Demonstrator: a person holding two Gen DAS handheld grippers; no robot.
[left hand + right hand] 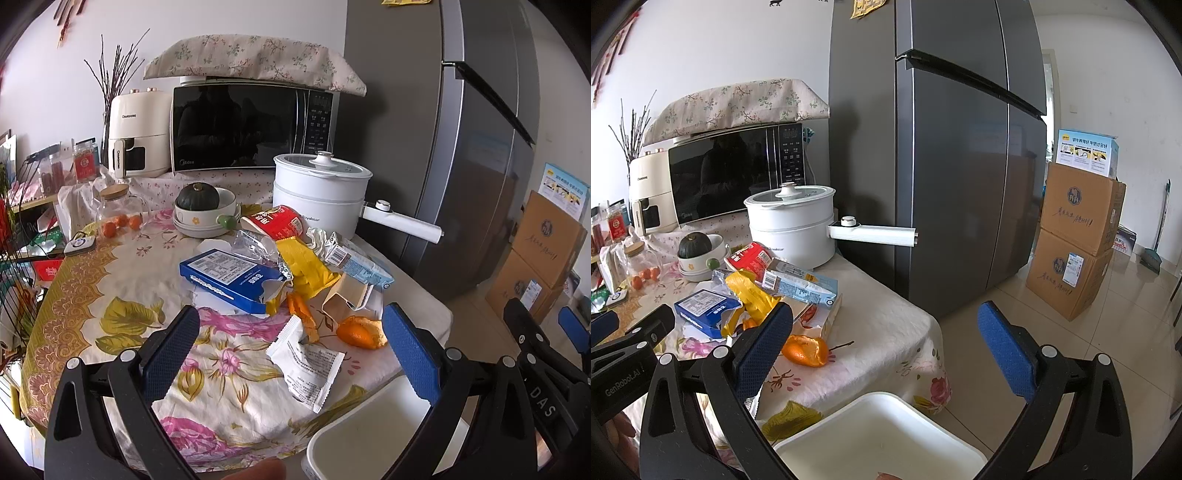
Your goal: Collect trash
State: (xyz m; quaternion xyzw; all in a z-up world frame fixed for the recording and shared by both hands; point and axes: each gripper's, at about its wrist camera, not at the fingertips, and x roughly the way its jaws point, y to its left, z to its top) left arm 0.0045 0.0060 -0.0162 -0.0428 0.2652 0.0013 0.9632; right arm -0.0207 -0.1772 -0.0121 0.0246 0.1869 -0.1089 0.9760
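Trash lies piled on the flowered tablecloth: a torn blue box (231,278), a yellow wrapper (306,267), a red cup (275,221), a light-blue carton (356,264), clear plastic (255,243), orange peel (360,332) and a white sachet (308,363). My left gripper (291,341) hangs open over the sachet, holding nothing. A white bin (882,439) stands below the table's near edge. My right gripper (886,345) is open and empty above the bin, right of the peel (805,349). The blue box (703,312) and carton (799,286) show there too.
A white electric pot (319,192) with a long handle stands behind the trash, beside a bowl with a squash (201,212) and a glass jar (120,212). A microwave (251,125) and air fryer sit at the back. A grey fridge (960,147) and stacked cardboard boxes (1075,240) stand right.
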